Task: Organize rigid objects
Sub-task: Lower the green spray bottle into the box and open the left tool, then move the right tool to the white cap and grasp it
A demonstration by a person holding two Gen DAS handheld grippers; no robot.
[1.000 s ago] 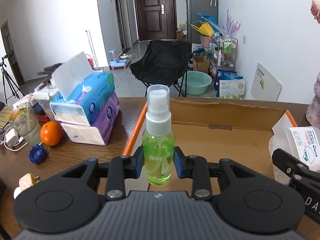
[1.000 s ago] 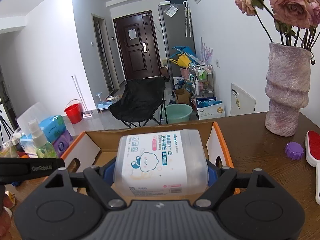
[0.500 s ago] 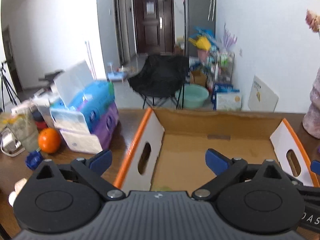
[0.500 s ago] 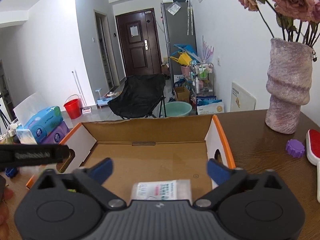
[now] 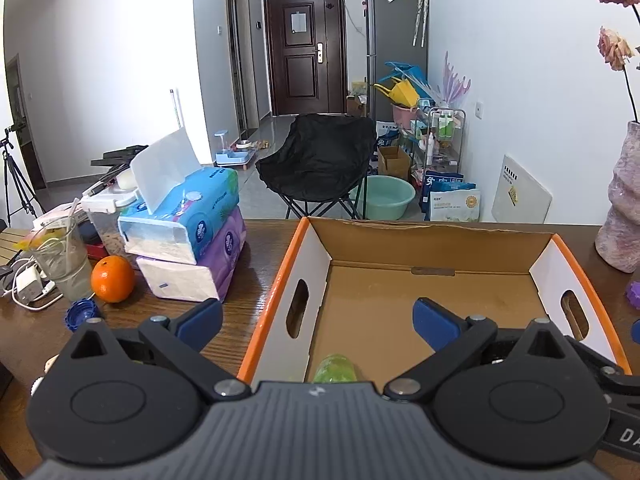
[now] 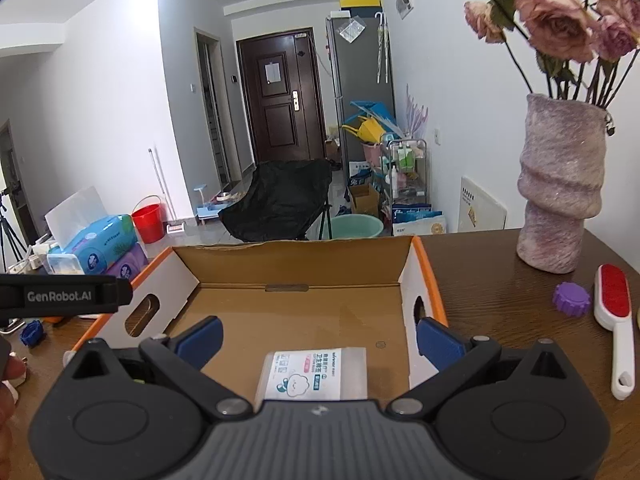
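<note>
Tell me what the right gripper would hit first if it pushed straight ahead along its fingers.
Probably the brown floor of the orange-rimmed cardboard box, just beyond the clear plastic cotton-swab box lying below the open right gripper; depth is uncertain.

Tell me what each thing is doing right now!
Left claw: open, holding nothing.
Right claw: open, holding nothing.
Box: open-topped, on the table.
Green bottle: lying down in the box.
Swab tub: resting on the box floor.
Orange: on the table, outside the box.
Brush: lying flat on the table.
Vase: upright, holding wilted roses.
Door: shut.
</note>
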